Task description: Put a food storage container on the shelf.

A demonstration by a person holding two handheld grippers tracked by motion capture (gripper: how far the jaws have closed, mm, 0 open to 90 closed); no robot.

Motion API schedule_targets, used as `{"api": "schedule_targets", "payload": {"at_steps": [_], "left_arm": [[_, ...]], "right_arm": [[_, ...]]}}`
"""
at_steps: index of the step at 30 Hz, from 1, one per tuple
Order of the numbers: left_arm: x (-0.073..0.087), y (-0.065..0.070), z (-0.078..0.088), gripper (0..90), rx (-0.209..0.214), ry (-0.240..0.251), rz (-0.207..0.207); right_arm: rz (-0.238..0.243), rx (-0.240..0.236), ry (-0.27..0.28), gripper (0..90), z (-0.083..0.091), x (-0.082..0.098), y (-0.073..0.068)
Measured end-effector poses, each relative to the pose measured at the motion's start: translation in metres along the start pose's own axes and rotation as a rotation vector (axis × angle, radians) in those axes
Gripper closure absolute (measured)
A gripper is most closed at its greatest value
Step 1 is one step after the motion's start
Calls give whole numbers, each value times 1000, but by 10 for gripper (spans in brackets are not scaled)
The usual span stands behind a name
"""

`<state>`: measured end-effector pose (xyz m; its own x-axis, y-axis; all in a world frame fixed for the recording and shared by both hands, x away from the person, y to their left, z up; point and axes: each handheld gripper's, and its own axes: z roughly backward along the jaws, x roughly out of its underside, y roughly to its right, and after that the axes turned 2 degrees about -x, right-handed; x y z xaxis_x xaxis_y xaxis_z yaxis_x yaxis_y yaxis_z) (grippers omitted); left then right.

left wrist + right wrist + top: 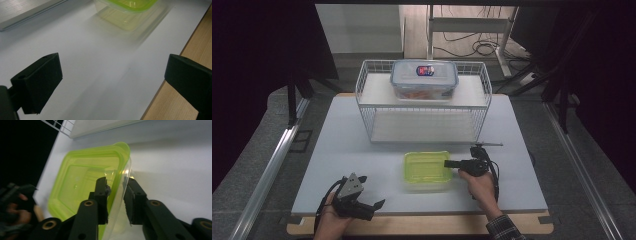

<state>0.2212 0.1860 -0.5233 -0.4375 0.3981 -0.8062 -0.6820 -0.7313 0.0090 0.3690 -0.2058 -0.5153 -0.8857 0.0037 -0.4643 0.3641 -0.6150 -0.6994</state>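
Table (362,150) in the high view: a pale grey board with a white wire rack (424,102) standing at its far side. On the rack's upper shelf sits a clear lidded food box (424,80) with a red and blue label on the lid. In front of the rack, nearer the person, lies a green-lidded container (427,169). The right gripper (449,164) reaches in from the right and meets the container's right edge, with the person's hand behind it. The left gripper (373,192) rests at the near left corner of the table, well apart from the container, its jaws spread wide with nothing between them.

Left gripper view: the two black jaws stand far apart over bare table top, holding nothing. The green-lidded container (130,10) shows blurred at the top, and the table's wooden edge strip (185,82) runs down the right side.

Right gripper view: the right gripper (115,195) has its jaws drawn close on either side of the rim of the green-lidded container (82,187), one jaw on the lid side, the other against the clear wall. Whether both pads press on the rim I cannot tell. The rack's wire corner (60,126) shows at top left, and the left gripper (15,195) appears blurred at lower left.
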Motion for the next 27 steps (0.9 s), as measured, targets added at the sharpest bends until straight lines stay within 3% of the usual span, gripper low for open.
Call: {"api": "schedule_targets", "payload": {"at_steps": [5,7,16,27], "left_arm": [[0,0,0,14,-2,2,2],[0,0,1,14,-4,2,1],[0,-1,1,14,-8,8,3],[0,-3,2,12,-10,11,14]], "right_arm": [[-19,-68,-15,801,-1,-1,1],[-11,-62,-25,803,-2,-1,-1],[-19,-97,30,805,11,-5,-5],[29,-120,75,805,28,-15,-27]]}}
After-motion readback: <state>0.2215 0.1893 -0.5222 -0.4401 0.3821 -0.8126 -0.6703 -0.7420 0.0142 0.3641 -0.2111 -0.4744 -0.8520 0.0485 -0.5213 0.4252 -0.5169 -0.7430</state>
